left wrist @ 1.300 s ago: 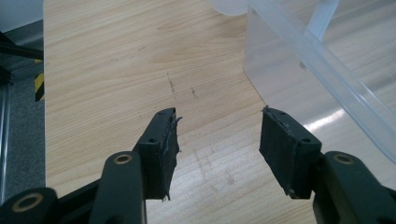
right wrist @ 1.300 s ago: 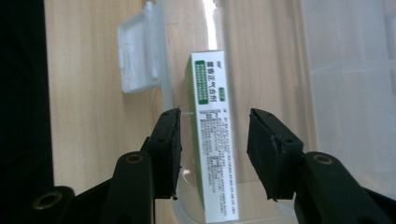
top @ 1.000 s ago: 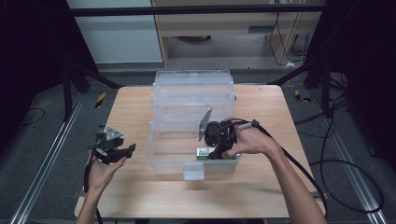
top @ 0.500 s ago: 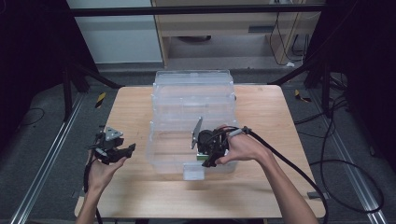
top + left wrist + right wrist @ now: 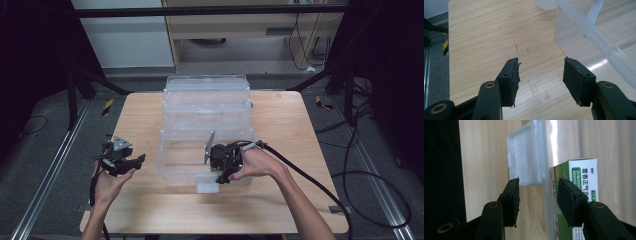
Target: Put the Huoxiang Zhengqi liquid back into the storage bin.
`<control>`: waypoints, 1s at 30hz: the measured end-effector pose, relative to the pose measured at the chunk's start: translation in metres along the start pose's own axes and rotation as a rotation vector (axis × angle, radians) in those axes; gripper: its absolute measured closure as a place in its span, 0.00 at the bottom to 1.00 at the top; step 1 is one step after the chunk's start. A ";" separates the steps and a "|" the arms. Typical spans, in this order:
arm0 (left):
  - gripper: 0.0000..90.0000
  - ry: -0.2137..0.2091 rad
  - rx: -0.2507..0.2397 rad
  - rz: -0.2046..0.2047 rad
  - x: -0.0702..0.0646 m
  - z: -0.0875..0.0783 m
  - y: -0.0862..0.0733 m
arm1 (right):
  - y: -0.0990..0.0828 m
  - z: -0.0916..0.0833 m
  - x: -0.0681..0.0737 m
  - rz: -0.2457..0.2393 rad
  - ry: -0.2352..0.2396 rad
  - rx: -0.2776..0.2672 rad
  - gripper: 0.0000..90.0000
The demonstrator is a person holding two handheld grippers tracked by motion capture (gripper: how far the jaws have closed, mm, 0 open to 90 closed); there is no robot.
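A clear plastic bin (image 5: 175,167) stands at the table's middle front. A green-and-white carton (image 5: 212,171) lies inside it against the front wall. My right gripper (image 5: 220,173) is over that corner, pointing down. In the right gripper view its jaws (image 5: 539,180) are open and have just been opening; the bin's front wall (image 5: 546,195) and the carton's (image 5: 584,170) left edge show in the gap, the carton lying below the right jaw. My left gripper (image 5: 136,161) is held above the bare table left of the bin, open (image 5: 540,67) with nothing between the jaws.
Two more clear bins (image 5: 207,92) (image 5: 207,117) step up behind the front one. A white latch flap (image 5: 526,160) hangs on the front wall's outside. The bin's corner (image 5: 594,42) stands right of my left gripper. Bare wood (image 5: 135,125) lies on the left.
My right gripper has sunk and shifted a little left and toward the person, down over the front bin. The left hand has kept still.
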State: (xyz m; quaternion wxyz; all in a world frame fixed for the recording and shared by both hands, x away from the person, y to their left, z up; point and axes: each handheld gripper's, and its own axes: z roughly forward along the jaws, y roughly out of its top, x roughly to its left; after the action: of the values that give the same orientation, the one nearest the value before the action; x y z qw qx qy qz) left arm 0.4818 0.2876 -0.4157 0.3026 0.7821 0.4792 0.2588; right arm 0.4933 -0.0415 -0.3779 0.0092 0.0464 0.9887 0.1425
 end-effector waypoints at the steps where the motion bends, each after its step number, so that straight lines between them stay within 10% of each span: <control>1: 0.51 0.001 0.000 0.000 0.000 0.000 0.000 | -0.001 0.002 0.000 0.000 0.000 -0.001 0.59; 30: 0.51 -0.002 0.008 0.004 -0.002 0.003 0.000 | -0.005 0.034 -0.005 0.028 0.057 0.027 0.63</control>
State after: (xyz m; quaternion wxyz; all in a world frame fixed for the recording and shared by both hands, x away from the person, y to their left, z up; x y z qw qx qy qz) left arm 0.4829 0.2856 -0.4179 0.2995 0.7846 0.4783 0.2567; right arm 0.4988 -0.0375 -0.4123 -0.0216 0.0564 0.9896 0.1303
